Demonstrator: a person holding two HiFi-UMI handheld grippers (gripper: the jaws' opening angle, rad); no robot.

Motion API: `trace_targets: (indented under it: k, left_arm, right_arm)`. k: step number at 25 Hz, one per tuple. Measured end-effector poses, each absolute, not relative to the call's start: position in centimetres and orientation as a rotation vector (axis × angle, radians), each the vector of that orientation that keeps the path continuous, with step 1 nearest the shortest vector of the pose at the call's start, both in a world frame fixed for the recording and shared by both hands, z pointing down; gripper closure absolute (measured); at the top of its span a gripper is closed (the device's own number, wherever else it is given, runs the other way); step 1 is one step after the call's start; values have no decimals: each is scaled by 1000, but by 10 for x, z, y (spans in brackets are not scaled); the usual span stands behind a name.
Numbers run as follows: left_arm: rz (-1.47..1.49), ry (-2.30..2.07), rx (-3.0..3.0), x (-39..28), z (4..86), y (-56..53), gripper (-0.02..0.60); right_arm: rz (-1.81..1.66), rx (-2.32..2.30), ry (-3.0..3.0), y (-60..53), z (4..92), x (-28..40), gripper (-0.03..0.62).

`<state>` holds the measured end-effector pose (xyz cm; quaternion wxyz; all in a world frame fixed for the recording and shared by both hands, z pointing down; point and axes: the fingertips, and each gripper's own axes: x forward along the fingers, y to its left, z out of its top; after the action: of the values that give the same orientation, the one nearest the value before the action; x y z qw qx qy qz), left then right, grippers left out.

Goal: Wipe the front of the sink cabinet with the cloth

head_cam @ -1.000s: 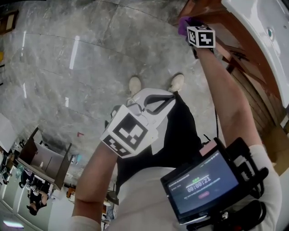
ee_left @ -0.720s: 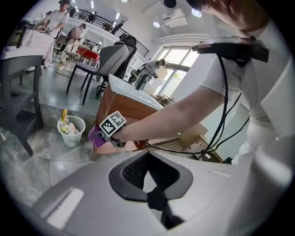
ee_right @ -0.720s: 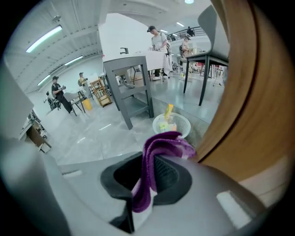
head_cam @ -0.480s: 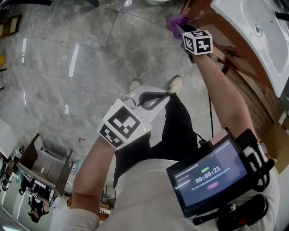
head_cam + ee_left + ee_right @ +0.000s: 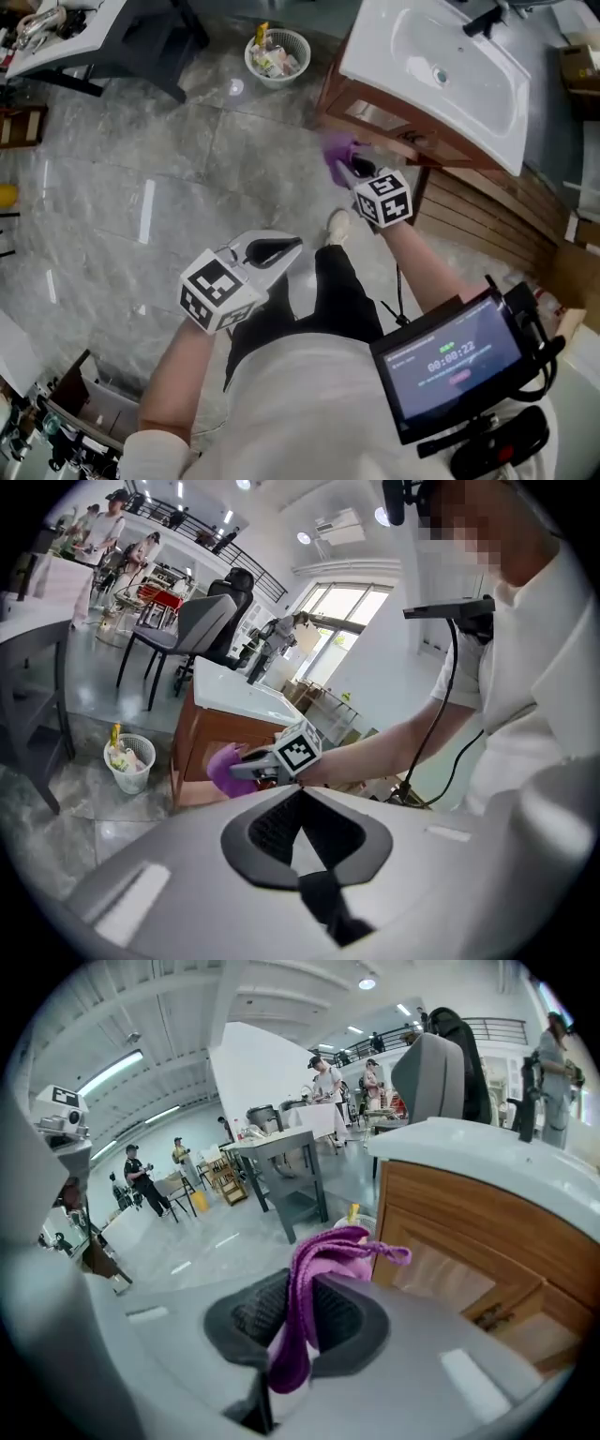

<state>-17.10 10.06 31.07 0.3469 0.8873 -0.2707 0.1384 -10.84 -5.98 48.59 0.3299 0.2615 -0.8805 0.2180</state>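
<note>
A person is standing on a grey stone floor (image 5: 141, 187), looking steeply down at both hand-held grippers.

At the left, the left gripper (image 5: 279, 249) is hanging low over the floor, well apart from the cabinet. Its jaws are resting together with nothing between them. It is probably idling there because wiping needs only one hand.

Further along, near the top edge, a white mesh waste basket (image 5: 277, 52) is standing on the floor, off the cabinet's left corner.

Right of centre, the purple cloth (image 5: 336, 150) is sitting in the right gripper (image 5: 351, 167), whose jaws are clamping down on its middle. The cloth is a soft, nubbly purple fabric, folded into a narrow bunch. One end is trailing back between the jaws, while the other is bulging forward past the tips with a small corner sticking out. That forward bulge looks meant as the wiping pad, keeping hard jaws off the wood.

The person is reaching the right gripper out towards the sink cabinet (image 5: 370, 114), a reddish-brown wooden unit. The cloth is sitting just beside the left end of its front, near the panelled door; whether it is touching is unclear.

At the far right, a white basin (image 5: 441, 66) is topping the cabinet.
</note>
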Motion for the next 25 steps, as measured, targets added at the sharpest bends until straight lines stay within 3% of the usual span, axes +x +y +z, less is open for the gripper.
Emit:
trace_targets:
  k: [15,25]
  left_arm:
    - [352,-509,2522,-129,138,163,574]
    - [434,-334,2627,-87,110,203,574]
  right_arm:
    - [448,1049,-2477,101,207,-18,539]
    - [493,1250,-2504,181,150,9,539]
